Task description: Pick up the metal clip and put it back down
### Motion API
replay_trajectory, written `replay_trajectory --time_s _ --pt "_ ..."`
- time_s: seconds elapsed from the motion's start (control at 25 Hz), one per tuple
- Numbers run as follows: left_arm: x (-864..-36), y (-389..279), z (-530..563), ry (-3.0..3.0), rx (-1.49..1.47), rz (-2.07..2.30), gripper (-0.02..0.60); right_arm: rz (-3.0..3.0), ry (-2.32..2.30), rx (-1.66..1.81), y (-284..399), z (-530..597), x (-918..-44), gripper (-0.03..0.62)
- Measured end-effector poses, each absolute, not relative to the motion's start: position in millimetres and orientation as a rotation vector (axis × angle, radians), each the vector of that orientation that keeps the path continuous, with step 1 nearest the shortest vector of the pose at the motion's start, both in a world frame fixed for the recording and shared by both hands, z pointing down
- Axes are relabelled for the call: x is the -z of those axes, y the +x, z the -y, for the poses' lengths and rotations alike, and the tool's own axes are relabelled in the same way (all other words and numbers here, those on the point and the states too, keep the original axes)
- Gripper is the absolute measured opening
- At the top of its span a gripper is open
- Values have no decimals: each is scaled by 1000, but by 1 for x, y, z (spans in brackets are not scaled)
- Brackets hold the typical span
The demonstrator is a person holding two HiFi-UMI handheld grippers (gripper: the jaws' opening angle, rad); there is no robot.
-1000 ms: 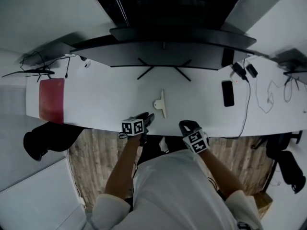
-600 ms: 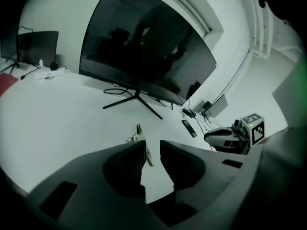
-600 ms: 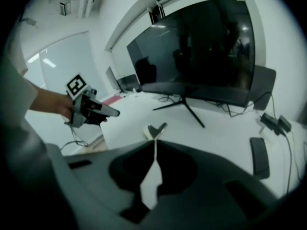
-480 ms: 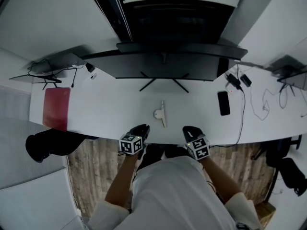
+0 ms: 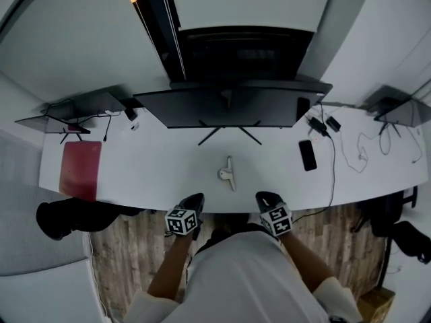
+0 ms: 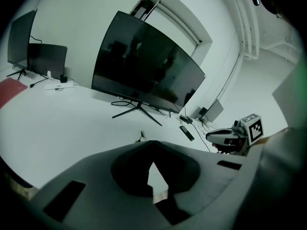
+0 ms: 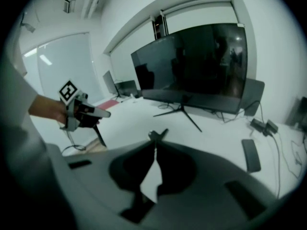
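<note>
metal clip (image 5: pixel 229 173) near front edge of white desk (image 5: pixel 155 170)

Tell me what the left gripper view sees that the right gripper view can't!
Only the left gripper view sees the right gripper from outside. Only the right gripper view sees the left gripper that way, its fingers just closed with nothing between them. Both show the big monitor, the metal clip lying on the white table, and the phone.
</note>
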State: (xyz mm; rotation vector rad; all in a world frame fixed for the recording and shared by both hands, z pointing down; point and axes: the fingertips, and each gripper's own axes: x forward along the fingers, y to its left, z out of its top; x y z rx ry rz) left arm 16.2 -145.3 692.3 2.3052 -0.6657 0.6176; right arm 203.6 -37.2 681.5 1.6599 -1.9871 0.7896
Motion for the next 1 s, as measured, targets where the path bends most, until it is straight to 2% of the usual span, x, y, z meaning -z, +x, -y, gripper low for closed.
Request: replay_trajectory --time_s 1.0 --pt "-613 -97 99 2512 -414 657 32 1893 2038 -599 154 -68 -606 35"
